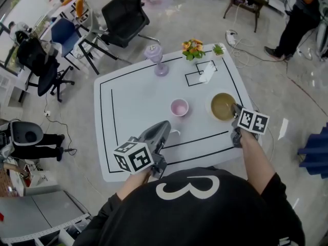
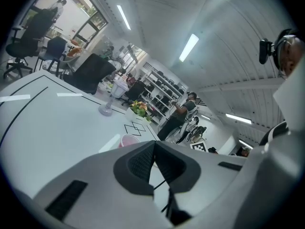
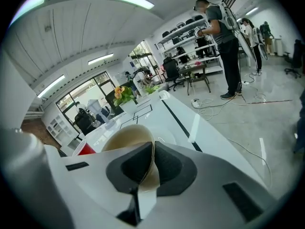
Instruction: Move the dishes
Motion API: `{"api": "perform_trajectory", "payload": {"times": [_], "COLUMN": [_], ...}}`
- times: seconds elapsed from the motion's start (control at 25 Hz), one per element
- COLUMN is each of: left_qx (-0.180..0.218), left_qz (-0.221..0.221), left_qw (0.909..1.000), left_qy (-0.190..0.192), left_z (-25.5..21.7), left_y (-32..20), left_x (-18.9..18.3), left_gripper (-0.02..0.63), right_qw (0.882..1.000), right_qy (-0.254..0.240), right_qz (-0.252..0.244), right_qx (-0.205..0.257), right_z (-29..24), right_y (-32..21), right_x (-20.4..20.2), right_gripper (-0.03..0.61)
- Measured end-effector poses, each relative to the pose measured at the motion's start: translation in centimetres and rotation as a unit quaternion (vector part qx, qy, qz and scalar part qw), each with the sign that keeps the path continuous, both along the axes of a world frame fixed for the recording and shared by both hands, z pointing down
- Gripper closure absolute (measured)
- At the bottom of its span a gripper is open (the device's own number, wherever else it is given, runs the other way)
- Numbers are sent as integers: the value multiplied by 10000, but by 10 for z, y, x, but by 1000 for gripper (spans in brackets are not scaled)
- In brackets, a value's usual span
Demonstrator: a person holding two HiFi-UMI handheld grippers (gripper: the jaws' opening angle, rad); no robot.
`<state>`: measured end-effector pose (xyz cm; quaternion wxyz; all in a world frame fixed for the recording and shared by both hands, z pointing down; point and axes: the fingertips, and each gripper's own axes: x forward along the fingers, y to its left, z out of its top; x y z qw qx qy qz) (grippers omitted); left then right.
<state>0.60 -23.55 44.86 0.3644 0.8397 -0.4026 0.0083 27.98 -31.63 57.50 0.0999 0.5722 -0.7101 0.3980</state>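
The right gripper (image 3: 151, 168) pinched the near rim of the bowl (image 1: 222, 106) — the bowl's body lay straight ahead of the jaws, near the counter's (image 1: 133, 94) right edge. The left gripper (image 2: 155, 166), jaws pressed together and empty, was farther off — behind the pink cup (image 1: 179, 107).

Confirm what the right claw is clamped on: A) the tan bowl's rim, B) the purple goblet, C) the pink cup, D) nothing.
A: the right gripper view shows the right claw closed on the rim of the tan bowl.
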Motion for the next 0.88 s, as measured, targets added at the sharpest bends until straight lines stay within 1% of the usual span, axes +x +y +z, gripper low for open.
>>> {"api": "perform_trajectory", "payload": {"times": [0.16,0.32,0.44,0.64,0.88], "left_qx": [-21,-40,-68,-43,-15], "left_qz": [-8,-42,-91,-120,-133], "left_qw": [10000,10000,9998,9998,9997], "left_qy": [17,62,148,172,198], "left_z": [1,1,0,-3,-4], "left_y": [3,4,6,10,17], "left_x": [-4,-10,-14,-22,-32], "left_gripper": [611,611,611,611,611], "right_qw": [10000,9998,9993,9978,9954], "right_qy": [-4,-117,-204,-284,-338], "right_qz": [27,-34,-190,-484,-845], "right_qx": [63,182,259,353,307], "right_z": [-7,-19,-28,-43,-43], "right_y": [2,7,12,25,46], "right_x": [-2,-12,-25,-50,-79], "right_gripper": [551,551,551,551,551]}}
